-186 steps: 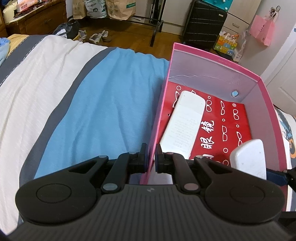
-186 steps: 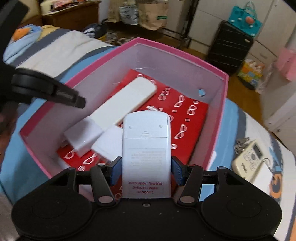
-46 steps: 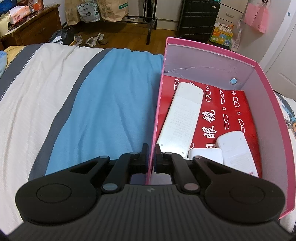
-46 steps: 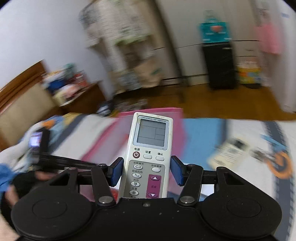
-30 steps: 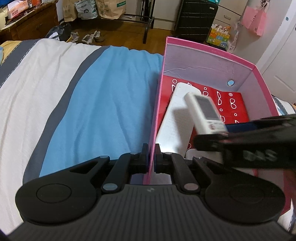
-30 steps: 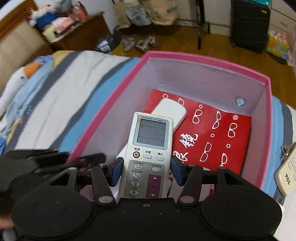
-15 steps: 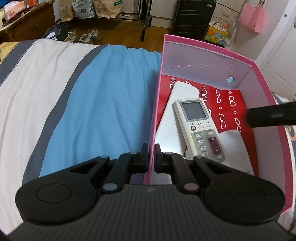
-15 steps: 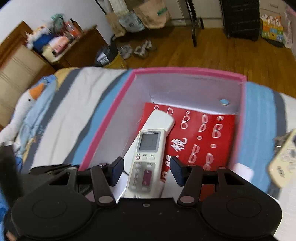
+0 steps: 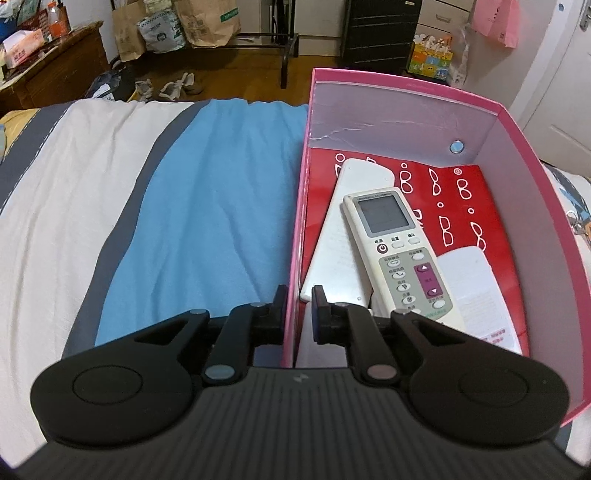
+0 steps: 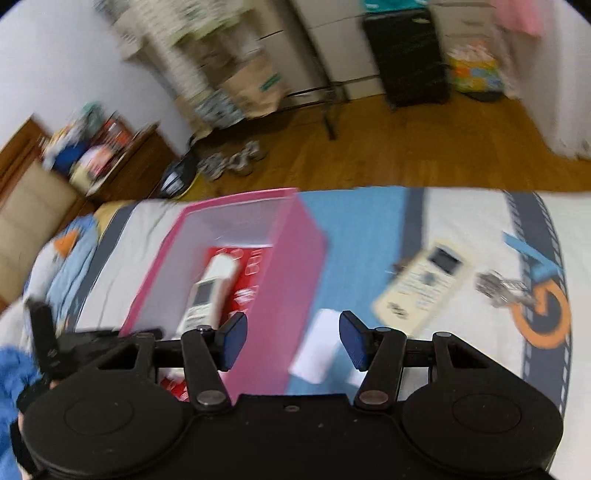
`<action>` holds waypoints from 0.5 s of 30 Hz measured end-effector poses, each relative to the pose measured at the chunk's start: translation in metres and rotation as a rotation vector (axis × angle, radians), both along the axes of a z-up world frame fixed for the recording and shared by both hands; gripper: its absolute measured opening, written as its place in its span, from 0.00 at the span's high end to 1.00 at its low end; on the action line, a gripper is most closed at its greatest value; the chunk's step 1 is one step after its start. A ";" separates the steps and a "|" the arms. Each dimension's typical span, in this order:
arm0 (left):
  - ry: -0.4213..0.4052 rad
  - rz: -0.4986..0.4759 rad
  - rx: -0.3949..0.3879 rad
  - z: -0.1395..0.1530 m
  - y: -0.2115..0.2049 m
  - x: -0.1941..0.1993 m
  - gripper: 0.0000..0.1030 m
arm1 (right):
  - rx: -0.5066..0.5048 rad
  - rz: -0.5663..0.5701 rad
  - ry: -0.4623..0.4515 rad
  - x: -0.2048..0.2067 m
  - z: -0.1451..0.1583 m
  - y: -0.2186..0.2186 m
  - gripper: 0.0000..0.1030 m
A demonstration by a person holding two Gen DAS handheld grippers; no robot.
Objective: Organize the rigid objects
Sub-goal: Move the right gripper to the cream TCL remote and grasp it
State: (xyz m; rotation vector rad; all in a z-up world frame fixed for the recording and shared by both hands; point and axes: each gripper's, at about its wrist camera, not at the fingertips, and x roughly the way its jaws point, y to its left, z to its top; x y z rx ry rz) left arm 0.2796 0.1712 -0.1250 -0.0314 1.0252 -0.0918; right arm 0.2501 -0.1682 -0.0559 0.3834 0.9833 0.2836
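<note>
Bedside, left gripper (image 9: pixel 297 308) jaws clamp box wall (image 9: pixel 295 236); right gripper (image 10: pixel 292 339) jaws now apart, empty.

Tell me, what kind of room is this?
Most likely a bedroom: a bed with a striped blue and white cover, shoes on the wooden floor, and a black suitcase by the wall.

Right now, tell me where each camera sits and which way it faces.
Left wrist: on the left gripper, angled down along the pink box wall, which sits between its jaws; remotes inside, a buttoned remote on top.
Right wrist: on the right gripper, jaws open and empty, facing the bed beside the box, toward a beige remote and keys; a blue sleeve shows at the left edge.
Shared: the pink box, buttoned remote, black suitcase.
</note>
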 end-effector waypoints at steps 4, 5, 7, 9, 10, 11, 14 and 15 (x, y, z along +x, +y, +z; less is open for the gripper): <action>-0.001 -0.026 0.005 0.000 0.001 -0.002 0.91 | 0.049 -0.069 0.037 0.006 -0.039 -0.031 0.41; 0.001 -0.038 0.004 0.001 0.002 -0.001 0.91 | 0.028 -0.087 0.037 0.008 -0.049 -0.035 0.41; 0.006 -0.052 -0.010 0.001 0.005 -0.001 0.91 | -0.029 -0.111 0.042 0.015 -0.065 -0.038 0.41; 0.008 -0.050 -0.024 0.000 0.007 0.001 0.91 | -0.026 -0.129 0.058 0.021 -0.079 -0.041 0.40; 0.007 -0.050 -0.020 0.000 0.006 0.000 0.91 | -0.016 -0.145 0.061 0.024 -0.086 -0.044 0.41; 0.001 -0.056 -0.009 0.000 0.004 0.000 0.91 | -0.014 -0.164 0.058 0.027 -0.090 -0.046 0.41; -0.006 -0.060 0.015 -0.001 0.001 -0.001 0.91 | -0.072 -0.218 0.020 0.037 -0.099 -0.042 0.41; -0.007 -0.060 0.016 -0.001 0.001 -0.001 0.91 | -0.102 -0.227 0.012 0.039 -0.099 -0.037 0.40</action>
